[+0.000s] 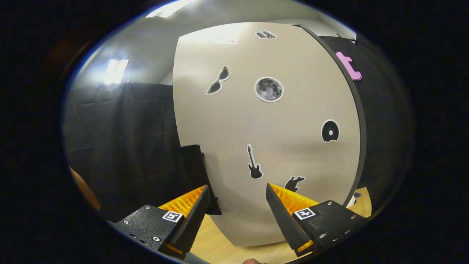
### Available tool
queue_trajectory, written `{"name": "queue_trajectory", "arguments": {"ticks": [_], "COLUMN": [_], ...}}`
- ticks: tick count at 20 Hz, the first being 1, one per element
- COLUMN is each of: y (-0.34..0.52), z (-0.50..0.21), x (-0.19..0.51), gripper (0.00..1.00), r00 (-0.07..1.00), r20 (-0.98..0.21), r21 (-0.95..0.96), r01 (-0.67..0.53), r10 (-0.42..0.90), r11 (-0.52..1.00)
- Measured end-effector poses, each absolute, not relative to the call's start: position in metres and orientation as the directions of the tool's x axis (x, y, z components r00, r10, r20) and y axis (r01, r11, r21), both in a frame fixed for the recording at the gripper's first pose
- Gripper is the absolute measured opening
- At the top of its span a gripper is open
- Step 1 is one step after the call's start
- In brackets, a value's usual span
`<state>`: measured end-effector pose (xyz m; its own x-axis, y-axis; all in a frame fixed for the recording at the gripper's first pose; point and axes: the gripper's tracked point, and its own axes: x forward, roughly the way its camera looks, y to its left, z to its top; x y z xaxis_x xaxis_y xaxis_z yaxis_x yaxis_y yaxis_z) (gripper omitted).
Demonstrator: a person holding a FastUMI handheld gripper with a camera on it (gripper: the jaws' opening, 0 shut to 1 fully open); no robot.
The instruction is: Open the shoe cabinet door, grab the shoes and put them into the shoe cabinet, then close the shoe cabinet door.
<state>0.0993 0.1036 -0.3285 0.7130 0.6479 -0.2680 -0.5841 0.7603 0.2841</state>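
The beige shoe cabinet door (293, 146) stands close ahead of me, its face dotted with black stickers such as a moon, sunglasses and a guitar. A black handle (194, 168) sticks out at the door's left edge, just beyond and touching my left fingertip (205, 194). My gripper (238, 187) is open, its fingers set wide apart with only the door's flat face ahead between them. A dark edge strip (361, 124) runs down the door's right side. I cannot tell from here whether the door is swung out or flat against the cabinet.
Light wooden flooring (220, 242) lies under the fingers and the door's lower edge. Black cloth wall (121, 146) hangs to the left and to the right beyond the door. A small white object (351, 200) peeks out by the door's lower right corner.
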Motion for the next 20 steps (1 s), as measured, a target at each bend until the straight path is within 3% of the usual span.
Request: {"name": "queue_trajectory", "arguments": {"ticks": [20], "y": [0.1168], "z": [-0.3258], "x": [0.1071], "gripper": [0.97], "r00": [0.810], "r20": [-0.307], "r21": [0.182], "r01": [-0.466], "r10": [0.500], "r11": [0.866]}}
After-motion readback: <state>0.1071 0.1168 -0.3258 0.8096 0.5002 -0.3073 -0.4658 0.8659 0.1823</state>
